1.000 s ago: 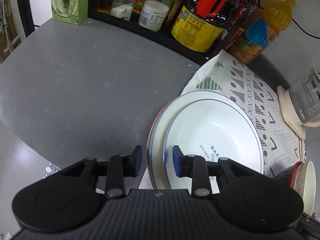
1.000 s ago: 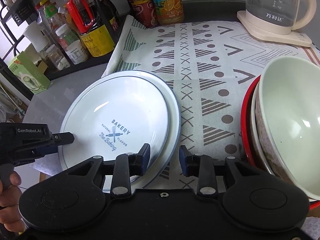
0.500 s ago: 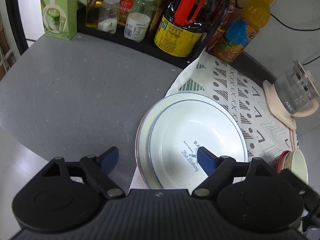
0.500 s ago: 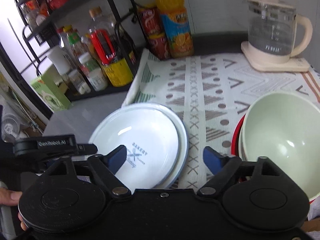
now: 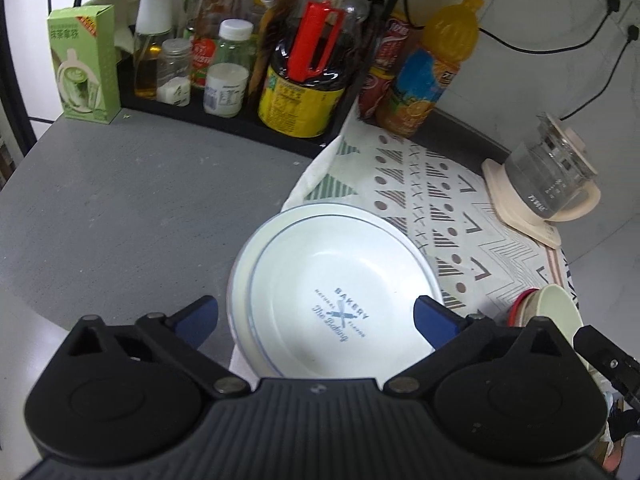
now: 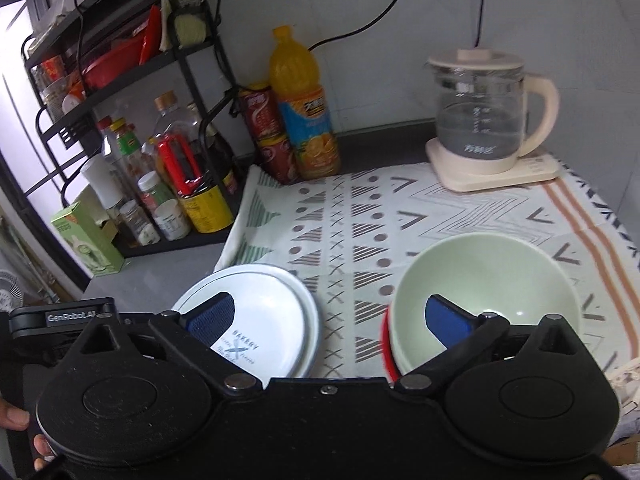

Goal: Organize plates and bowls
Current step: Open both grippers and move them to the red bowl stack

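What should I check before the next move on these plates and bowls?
1. Left gripper open and empty: ok.
2. Right gripper open and empty: ok.
3. Plates nested in one stack: ok, the bakery plate sits in a larger one.
4. Plate stack fully on the cloth: not ok, its left side overhangs the grey counter.
5. Bowls nested: ok, the green one tops a red-rimmed one.
6. How many bowls lie beneath: cannot tell.
7. Kettle apart from the bowls: ok.
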`<state>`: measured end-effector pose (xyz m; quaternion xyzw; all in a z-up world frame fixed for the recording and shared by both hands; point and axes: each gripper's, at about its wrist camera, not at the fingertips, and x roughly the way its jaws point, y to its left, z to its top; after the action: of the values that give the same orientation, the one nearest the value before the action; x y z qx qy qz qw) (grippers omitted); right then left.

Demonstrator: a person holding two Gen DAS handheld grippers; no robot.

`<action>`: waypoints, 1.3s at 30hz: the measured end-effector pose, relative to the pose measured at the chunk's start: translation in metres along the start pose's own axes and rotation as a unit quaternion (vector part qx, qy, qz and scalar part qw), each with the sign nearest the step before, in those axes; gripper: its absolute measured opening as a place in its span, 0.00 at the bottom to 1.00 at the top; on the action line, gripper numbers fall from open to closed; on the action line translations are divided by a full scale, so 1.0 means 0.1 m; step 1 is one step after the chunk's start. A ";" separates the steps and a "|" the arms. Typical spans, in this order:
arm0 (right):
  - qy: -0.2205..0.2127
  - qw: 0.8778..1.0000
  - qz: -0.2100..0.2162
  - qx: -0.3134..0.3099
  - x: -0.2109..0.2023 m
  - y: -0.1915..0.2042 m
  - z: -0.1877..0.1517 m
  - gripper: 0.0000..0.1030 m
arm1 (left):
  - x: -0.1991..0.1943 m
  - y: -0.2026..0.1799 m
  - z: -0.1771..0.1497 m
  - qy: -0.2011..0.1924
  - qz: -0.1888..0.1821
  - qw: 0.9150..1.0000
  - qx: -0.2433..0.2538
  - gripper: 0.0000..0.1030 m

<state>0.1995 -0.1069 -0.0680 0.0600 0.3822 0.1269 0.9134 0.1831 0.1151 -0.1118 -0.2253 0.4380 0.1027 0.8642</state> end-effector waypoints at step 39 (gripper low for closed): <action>0.025 0.983 -0.104 0.147 -0.19 -1.32 -0.30 0.91 | 0.60 -1.47 -0.23 0.073 -0.101 0.985 0.124 0.97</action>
<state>0.1902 -0.2388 -0.1037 0.1501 0.4234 -0.0247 0.8931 0.2575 -0.0263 -0.1279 -0.1666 0.4841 -0.0566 0.8571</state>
